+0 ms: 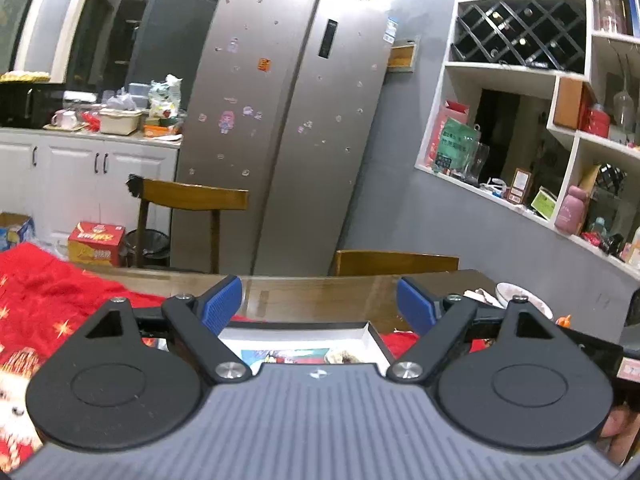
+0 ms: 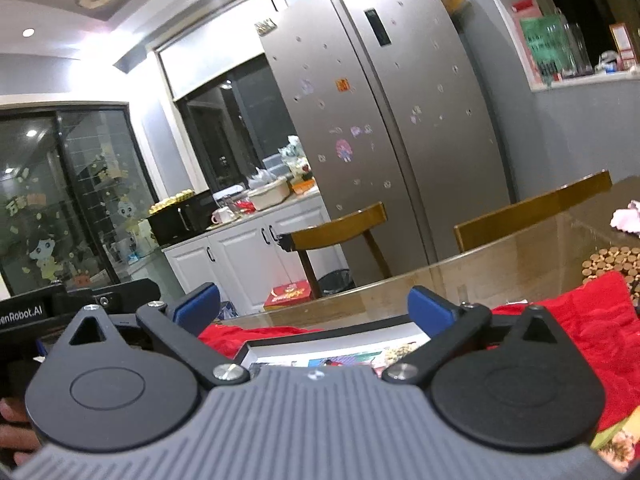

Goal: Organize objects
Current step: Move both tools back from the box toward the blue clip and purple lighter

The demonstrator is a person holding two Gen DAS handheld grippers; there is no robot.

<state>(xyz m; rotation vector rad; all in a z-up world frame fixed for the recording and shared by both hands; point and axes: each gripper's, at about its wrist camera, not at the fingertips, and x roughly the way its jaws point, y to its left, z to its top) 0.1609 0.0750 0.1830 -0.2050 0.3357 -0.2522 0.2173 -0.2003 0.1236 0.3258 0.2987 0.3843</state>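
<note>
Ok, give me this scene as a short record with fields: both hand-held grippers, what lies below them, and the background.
left hand-held gripper: open, nothing between its blue pads
right hand-held gripper: open, empty
below grippers: white-rimmed box with colourful contents, on red cloth
surface: glass-topped wooden table
background: silver fridge, two wooden chairs, white cabinets
</note>
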